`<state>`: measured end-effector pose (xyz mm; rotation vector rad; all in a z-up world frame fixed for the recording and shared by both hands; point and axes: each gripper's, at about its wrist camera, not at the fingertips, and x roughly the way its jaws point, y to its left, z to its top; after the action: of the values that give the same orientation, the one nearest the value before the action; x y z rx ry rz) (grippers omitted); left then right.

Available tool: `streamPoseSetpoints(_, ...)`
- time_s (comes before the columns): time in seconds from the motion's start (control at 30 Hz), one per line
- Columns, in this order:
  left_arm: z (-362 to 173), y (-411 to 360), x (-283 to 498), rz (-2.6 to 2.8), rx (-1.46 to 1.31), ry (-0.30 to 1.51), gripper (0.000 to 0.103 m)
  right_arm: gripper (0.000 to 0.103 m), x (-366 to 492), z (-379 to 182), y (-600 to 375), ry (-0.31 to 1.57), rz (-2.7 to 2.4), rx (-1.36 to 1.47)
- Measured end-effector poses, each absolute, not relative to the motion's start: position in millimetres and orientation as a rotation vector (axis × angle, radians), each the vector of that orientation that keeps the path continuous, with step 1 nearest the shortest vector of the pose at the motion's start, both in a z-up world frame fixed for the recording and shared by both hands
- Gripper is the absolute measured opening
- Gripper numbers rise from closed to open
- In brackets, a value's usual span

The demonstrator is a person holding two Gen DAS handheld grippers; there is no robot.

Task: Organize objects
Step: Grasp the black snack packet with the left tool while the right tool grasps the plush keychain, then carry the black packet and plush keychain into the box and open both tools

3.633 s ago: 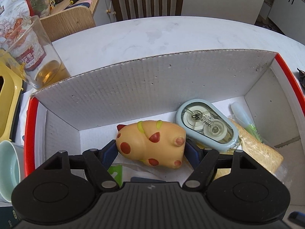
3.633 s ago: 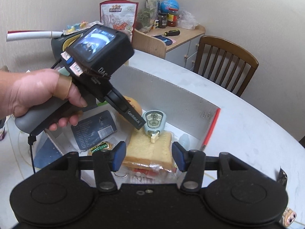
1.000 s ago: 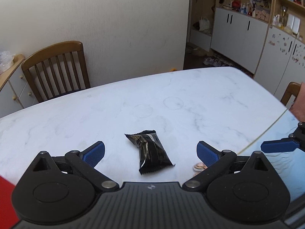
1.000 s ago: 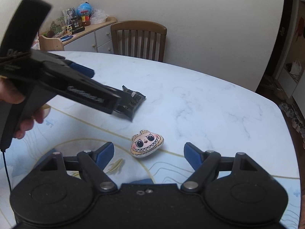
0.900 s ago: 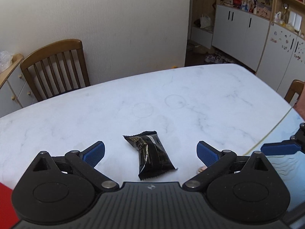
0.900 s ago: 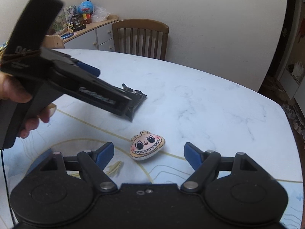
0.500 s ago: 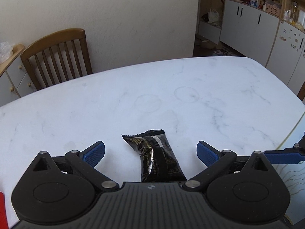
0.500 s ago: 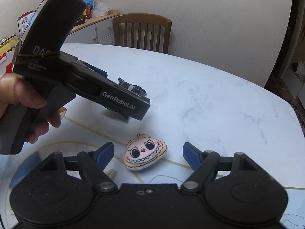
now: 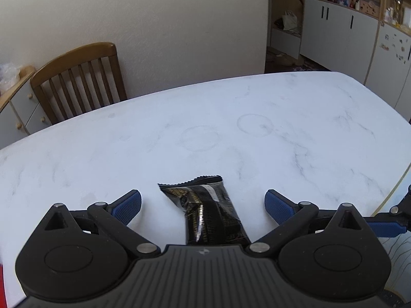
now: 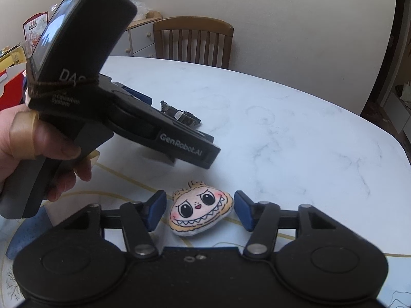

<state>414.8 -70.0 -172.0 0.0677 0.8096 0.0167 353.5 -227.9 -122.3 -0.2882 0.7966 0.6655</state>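
Observation:
A black snack packet (image 9: 208,210) lies on the white marble table (image 9: 231,133), between the wide-apart fingers of my left gripper (image 9: 203,202), which is open and does not touch it. A small plush face toy (image 10: 201,211) with big eyes and a toothy grin lies between the blue pads of my right gripper (image 10: 199,209). Those jaws are closing, with the pads close to the toy's sides and a thin gap still showing on the left. In the right wrist view a hand (image 10: 38,138) holds the left gripper's handle over the packet (image 10: 179,114).
A wooden chair (image 9: 77,82) stands at the table's far side beside a sideboard (image 10: 138,38). A red box (image 10: 10,89) sits at the left edge. A pale mat with gold lines (image 10: 115,177) lies under the toy. White cabinets (image 9: 334,33) stand far right.
Both grippers have sunk closer to the table. The right jaws have narrowed around the plush toy. The left jaws stay wide, and the packet now sits nearer between them.

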Motion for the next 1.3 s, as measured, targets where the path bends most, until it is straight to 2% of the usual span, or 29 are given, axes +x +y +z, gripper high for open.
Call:
streamPoseSetpoints(0.07, -172.1, -71.1, 414.1, 0.005, 0.065, 0.809, 0.099, 0.050, 352.4, -121.5, -228.3, 0.794, 0.661, -0.292)
streamPoseSetpoints(0.13, -173.0, -71.8, 414.6, 0.001, 0.066, 0.814, 0.091, 0.050, 351.5, -121.0, -229.0, 0.794, 0.659, -0.292)
streamPoseSetpoints(0.2, -173.0, -71.2, 415.2, -0.005, 0.063, 0.817, 0.078, 0.049, 349.7, -120.4, -229.5, 0.794, 0.656, -0.292)
streamPoseSetpoints(0.23, -172.3, -70.3, 414.8, -0.009, 0.053, 0.817, 0.075, 0.049, 348.7, -119.8, -229.7, 0.791, 0.653, -0.294)
streamPoseSetpoints(0.37, -169.3, -66.9, 414.5, -0.019, 0.022, 0.823, 0.046, 0.048, 344.7, -118.1, -230.7, 0.788, 0.637, -0.305)
streamPoseSetpoints(0.4, -168.7, -66.0, 414.2, -0.015, 0.019, 0.827, 0.041, 0.048, 346.0, -117.8, -231.7, 0.790, 0.631, -0.304)
streamPoseSetpoints(0.63, -164.0, -58.5, 402.0, -0.005, -0.013, 0.851, 0.035, 0.047, 337.9, -107.3, -237.0, 0.806, 0.607, -0.269)
streamPoseSetpoints(0.97, -147.4, -35.9, 352.2, -0.004, -0.104, 0.865, 0.033, 0.047, 308.5, -85.5, -239.3, 0.799, 0.605, -0.238)
streamPoseSetpoints(1.3, -105.4, -14.2, 287.5, -0.030, -0.171, 0.844, 0.033, 0.047, 278.6, -50.7, -221.0, 0.775, 0.631, -0.233)
